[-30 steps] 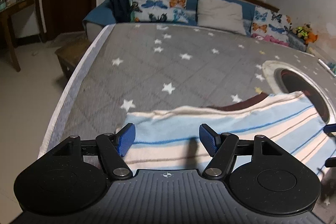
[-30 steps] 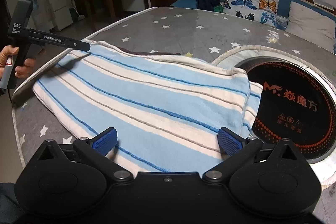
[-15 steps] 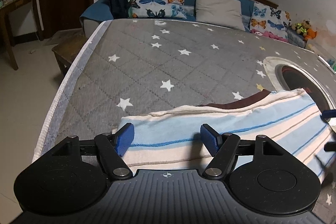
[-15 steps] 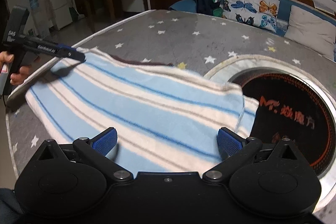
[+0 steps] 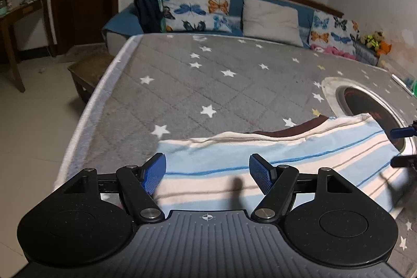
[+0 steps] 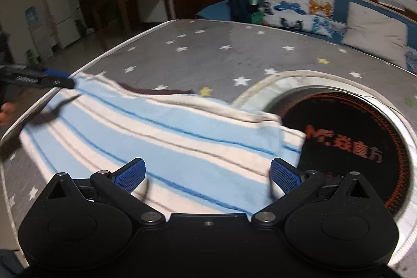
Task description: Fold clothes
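A folded garment with light blue and cream stripes [image 5: 260, 155] lies flat on the grey star-patterned table cover [image 5: 208, 85]; a dark brown layer peeks out at its far edge. My left gripper [image 5: 207, 171] is open and empty above the garment's left end. My right gripper [image 6: 207, 172] is open and empty above the garment [image 6: 161, 140] at its right end. The left gripper also shows in the right wrist view [image 6: 56, 78] above the far left corner. The right gripper's blue fingertips [image 5: 402, 132] show at the right edge of the left wrist view.
A round black induction cooker [image 6: 351, 140] is set in the table just right of the garment. A sofa with butterfly cushions [image 5: 200, 8] runs behind the table. A wooden stool [image 5: 88, 69] and side table [image 5: 15, 25] stand on the floor to the left.
Both grippers have lifted and drawn back a little from the garment, still open. The garment lies where it was.
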The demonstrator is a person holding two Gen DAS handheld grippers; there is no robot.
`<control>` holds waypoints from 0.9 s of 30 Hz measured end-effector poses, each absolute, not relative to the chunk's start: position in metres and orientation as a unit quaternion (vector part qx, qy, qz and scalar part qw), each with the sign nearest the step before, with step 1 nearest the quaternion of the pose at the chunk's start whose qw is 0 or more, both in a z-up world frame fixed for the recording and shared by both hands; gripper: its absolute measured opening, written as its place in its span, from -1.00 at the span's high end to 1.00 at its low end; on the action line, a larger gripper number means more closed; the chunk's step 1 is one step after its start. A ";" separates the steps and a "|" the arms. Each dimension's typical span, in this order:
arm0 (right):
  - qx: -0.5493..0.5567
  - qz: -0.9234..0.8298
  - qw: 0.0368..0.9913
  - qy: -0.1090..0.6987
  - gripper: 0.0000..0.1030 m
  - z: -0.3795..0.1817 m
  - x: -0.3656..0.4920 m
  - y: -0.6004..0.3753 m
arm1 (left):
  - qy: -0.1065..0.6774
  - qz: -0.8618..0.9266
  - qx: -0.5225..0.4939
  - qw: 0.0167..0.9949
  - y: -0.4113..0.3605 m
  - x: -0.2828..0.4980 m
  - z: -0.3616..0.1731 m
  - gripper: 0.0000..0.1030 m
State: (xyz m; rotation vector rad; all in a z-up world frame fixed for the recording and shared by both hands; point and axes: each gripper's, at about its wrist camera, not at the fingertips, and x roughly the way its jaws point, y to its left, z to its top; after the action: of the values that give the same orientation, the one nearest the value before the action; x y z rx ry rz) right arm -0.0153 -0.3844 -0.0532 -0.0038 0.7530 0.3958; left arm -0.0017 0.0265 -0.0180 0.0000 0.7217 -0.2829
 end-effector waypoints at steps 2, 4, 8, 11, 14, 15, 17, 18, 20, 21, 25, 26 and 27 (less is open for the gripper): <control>0.006 0.177 0.913 0.367 -1.00 -0.055 -0.014 -0.392 | 0.355 -0.129 -0.003 0.926 0.033 -0.008 -0.020 -0.39; 0.011 0.173 0.913 0.369 -1.00 -0.056 -0.013 -0.395 | 0.360 -0.119 -0.006 0.925 0.040 -0.015 -0.022 -0.39; 0.019 0.173 0.912 0.372 -0.99 -0.059 -0.010 -0.396 | 0.369 -0.113 -0.021 0.922 0.050 -0.021 -0.027 -0.39; 0.025 0.173 0.910 0.375 -0.94 -0.061 -0.008 -0.397 | 0.377 -0.113 -0.028 0.919 0.054 -0.023 -0.031 -0.39; 0.031 0.173 0.909 0.378 -0.91 -0.063 -0.006 -0.398 | 0.385 -0.115 -0.035 0.915 0.057 -0.023 -0.035 -0.39; 0.033 0.173 0.909 0.379 -0.91 -0.064 -0.006 -0.398 | 0.386 -0.115 -0.037 0.915 0.057 -0.023 -0.036 -0.39; 0.037 0.173 0.908 0.381 -0.90 -0.066 -0.004 -0.399 | 0.388 -0.115 -0.038 0.914 0.057 -0.022 -0.038 -0.39; 0.039 0.173 0.907 0.382 -0.90 -0.066 -0.004 -0.399 | 0.391 -0.115 -0.040 0.912 0.057 -0.021 -0.040 -0.39; 0.043 0.173 0.906 0.383 -0.89 -0.068 -0.002 -0.400 | 0.393 -0.116 -0.042 0.911 0.058 -0.020 -0.041 -0.39; 0.045 0.172 0.906 0.384 -0.88 -0.069 -0.002 -0.400 | 0.394 -0.116 -0.044 0.911 0.059 -0.019 -0.042 -0.39; 0.050 0.173 0.904 0.387 -0.87 -0.070 0.000 -0.401 | 0.396 -0.117 -0.049 0.910 0.059 -0.018 -0.043 -0.39; 0.049 0.173 0.904 0.387 -0.85 -0.070 0.000 -0.401 | 0.396 -0.117 -0.051 0.909 0.059 -0.018 -0.043 -0.39; 0.048 0.174 0.904 0.387 -0.83 -0.070 0.000 -0.400 | 0.396 -0.117 -0.052 0.909 0.059 -0.018 -0.044 -0.39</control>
State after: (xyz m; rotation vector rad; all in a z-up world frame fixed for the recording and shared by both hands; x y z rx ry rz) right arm 0.0001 -0.4001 -0.0698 0.0983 0.8000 0.3591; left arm -0.0176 0.0587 -0.0435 -0.1080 0.8163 -0.2420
